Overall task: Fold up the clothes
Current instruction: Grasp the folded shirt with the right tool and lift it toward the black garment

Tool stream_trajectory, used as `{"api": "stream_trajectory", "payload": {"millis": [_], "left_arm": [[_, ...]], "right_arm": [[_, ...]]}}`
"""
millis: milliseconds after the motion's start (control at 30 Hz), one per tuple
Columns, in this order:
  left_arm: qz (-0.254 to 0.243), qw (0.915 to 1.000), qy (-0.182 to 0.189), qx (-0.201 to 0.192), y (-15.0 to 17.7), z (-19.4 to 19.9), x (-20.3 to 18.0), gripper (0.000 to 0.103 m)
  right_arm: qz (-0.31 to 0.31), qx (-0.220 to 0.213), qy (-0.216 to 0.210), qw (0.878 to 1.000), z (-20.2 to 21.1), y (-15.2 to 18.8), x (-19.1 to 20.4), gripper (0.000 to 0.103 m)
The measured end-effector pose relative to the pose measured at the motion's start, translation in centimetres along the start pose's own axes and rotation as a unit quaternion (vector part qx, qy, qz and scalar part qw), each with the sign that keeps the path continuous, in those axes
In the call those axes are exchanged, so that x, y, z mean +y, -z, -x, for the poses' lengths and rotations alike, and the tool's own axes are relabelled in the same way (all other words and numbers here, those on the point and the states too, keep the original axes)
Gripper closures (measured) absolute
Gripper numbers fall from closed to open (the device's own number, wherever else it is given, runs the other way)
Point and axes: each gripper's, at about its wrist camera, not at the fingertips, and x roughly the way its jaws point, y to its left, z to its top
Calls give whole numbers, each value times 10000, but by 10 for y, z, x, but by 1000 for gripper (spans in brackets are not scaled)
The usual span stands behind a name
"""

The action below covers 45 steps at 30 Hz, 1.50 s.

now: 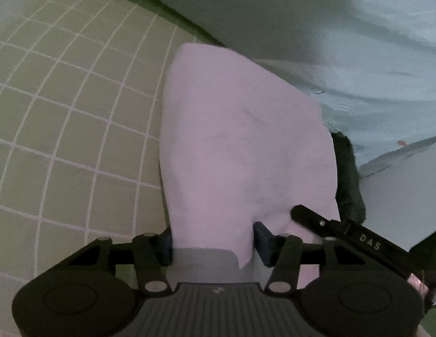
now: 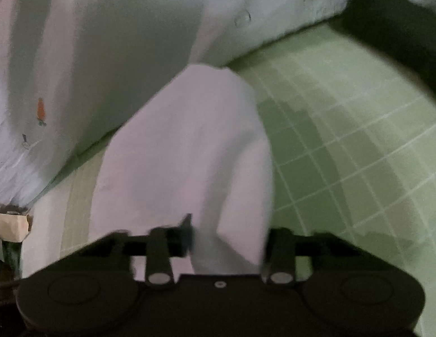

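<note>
A pale pink cloth [image 1: 240, 140] lies over the green gridded mat [image 1: 63, 140] and rises toward both cameras. My left gripper [image 1: 213, 243] has the cloth's near edge bunched between its two pads, which press on it from both sides. At the cloth's right edge, one black finger [image 1: 305, 214] of the other gripper reaches in. In the right wrist view the same pink cloth [image 2: 176, 154] runs up into my right gripper [image 2: 227, 238], whose pads are closed on a thick fold of it. This view is blurred.
A pale blue sheet [image 1: 358, 56] with small printed figures lies crumpled behind the mat and appears again as the blue sheet [image 2: 105, 42]. A dark green item [image 1: 348, 179] sits at the cloth's right side. A dark shape [image 2: 400, 36] crosses the upper right.
</note>
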Motion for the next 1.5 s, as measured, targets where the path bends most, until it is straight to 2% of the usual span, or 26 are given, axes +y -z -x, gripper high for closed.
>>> {"api": "stream_trajectory", "payload": {"millis": [167,267,433,667,800,933,1100,1200,1333,1433,1467,1500], "left_arm": [[-172,9996,227,-45,14,21,-7,51],[-165,9990,399,-66,22,31,-13,51],[-494,9970,582,-144,31,33,-41,52],[-806,9934,738,-335,52,29,-96,52],[-865,9918,802,-498,64,5,-140,52],[-947,9900,803,-667,78,-31,-196,53],[-907,9846,1212,-870,90,-81,-277,53],[-972,9788,1449,-1069,84,-117,-332,53],[-1049,9710,1679,-1342,62,-159,-387,53],[-1214,9675,1577,-1559,35,-200,-414,53],[-1265,9682,1459,-1593,29,-211,-417,50],[-1260,9723,1187,-1573,20,-232,-420,47]], "right_arm": [[81,-237,210,9995,36,19,12,76],[-77,-332,231,9992,59,21,6,76],[-114,-660,278,9974,91,24,-5,77],[-217,-997,172,9946,129,20,-44,78],[-198,-1285,61,9915,148,2,-85,78],[-210,-1345,-88,9907,162,-32,-146,79],[234,-1693,-127,9852,193,-87,-221,80],[233,-1919,-200,9809,207,-134,-270,80],[552,-2281,-196,9719,214,-201,-316,80],[721,-2407,-262,9676,195,-250,-345,80],[706,-2349,-250,9691,183,-264,-353,79],[709,-2177,-152,9733,164,-275,-362,76]]}}
